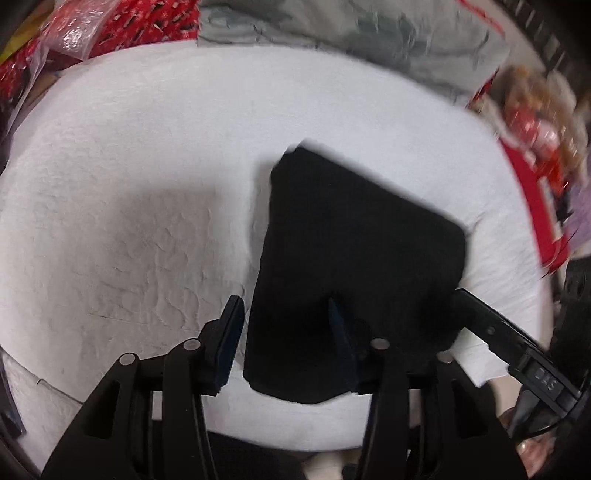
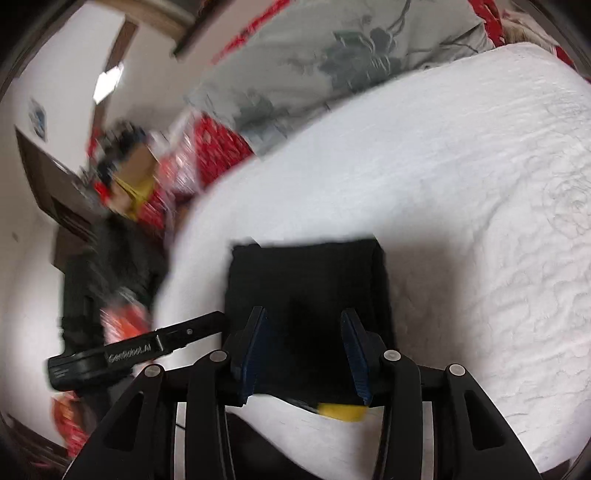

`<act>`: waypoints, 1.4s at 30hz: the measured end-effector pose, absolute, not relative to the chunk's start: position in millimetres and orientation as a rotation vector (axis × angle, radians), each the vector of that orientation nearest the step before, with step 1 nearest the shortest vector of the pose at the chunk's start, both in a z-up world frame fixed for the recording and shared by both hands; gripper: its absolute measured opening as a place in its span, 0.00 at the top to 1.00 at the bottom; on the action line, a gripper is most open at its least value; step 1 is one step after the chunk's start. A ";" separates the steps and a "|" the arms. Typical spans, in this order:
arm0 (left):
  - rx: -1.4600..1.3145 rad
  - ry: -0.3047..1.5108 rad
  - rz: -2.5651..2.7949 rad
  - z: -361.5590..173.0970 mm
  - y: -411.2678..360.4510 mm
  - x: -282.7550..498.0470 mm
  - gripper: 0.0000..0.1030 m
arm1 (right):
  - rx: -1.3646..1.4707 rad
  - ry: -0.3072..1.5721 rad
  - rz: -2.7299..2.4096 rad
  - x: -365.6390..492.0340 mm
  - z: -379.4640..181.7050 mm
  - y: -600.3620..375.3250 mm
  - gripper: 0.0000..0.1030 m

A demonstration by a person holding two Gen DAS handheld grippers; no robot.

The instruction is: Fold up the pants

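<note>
**Folded black pants on white bed, both grippers low over near end**

Left wrist view:
- Pants (image 1: 354, 266), black, folded into a compact rectangle, lying flat on the white textured bed cover (image 1: 129, 184).
- Long axis runs from the near edge of the bed away from the camera, leaning slightly left at the far end; far corner points toward the grey floral bedding (image 1: 332, 33).
- Left gripper (image 1: 286, 332) straddles the near left edge of the pants: one finger stands on the bare cover just left of the cloth, the other over the cloth. Jaws stand partly apart; whether the pads press on fabric I cannot tell.
- Right gripper's finger (image 1: 491, 328) reaches in from the right, tip at the near right edge of the pants.
- Red patterned clutter (image 1: 122, 22) beyond the bed, blurred.

Right wrist view:
- Pants (image 2: 306, 288) dead ahead, near-square here, near edge at the bed's rim, far edge running left-right.
- Right gripper (image 2: 303, 339) over the near part of the cloth, jaws at a moderate gap, black fabric between the blue pads; grip not discernible.
- Left gripper's finger (image 2: 192, 332) comes in from the left, tip at the near left side of the pants.
- Small yellow thing (image 2: 341, 411) below the near edge, unidentifiable.
</note>
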State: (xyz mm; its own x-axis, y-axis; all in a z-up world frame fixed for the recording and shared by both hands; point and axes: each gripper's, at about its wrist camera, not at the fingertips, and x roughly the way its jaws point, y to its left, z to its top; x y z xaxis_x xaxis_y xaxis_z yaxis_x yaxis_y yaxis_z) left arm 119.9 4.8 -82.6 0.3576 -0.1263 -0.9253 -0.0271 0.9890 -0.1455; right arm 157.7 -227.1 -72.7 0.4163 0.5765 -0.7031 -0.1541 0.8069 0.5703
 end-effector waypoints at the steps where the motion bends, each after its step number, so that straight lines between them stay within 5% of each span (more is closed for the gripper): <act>1: -0.135 1.214 -0.048 -89.9 2.1 122.6 0.44 | 0.454 1.083 0.451 160.0 -86.2 -227.0 0.67; 5: -0.168 1.218 -0.035 -83.1 8.1 125.2 0.39 | 0.454 1.076 0.431 160.4 -76.5 -228.5 0.69; 8: -0.184 1.157 -0.034 -60.1 14.5 115.7 0.39 | 0.523 1.045 0.455 156.0 -61.1 -240.7 0.60; 10: -0.171 1.107 -0.016 -48.2 16.1 110.1 0.39 | 0.585 1.006 0.443 154.5 -54.1 -255.0 0.36; 11: -0.160 1.093 -0.004 -44.8 14.5 108.5 0.39 | 0.603 0.999 0.427 155.6 -54.2 -258.2 0.33; 27: -0.164 1.145 -0.003 -64.3 25.5 132.5 0.39 | 0.583 1.125 0.396 179.9 -91.0 -250.1 0.32; 42: -0.620 1.238 -0.173 -77.4 82.0 159.2 0.38 | 0.700 1.127 0.399 194.6 -99.0 -258.7 0.25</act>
State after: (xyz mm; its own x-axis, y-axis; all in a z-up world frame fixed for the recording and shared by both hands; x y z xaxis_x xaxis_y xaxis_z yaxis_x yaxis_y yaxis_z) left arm 159.2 82.0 -77.4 0.3375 -0.4473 -0.8282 -0.2033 0.8244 -0.5282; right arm 194.6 -258.7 -99.0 0.3923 0.6185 -0.6809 0.0526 0.7239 0.6879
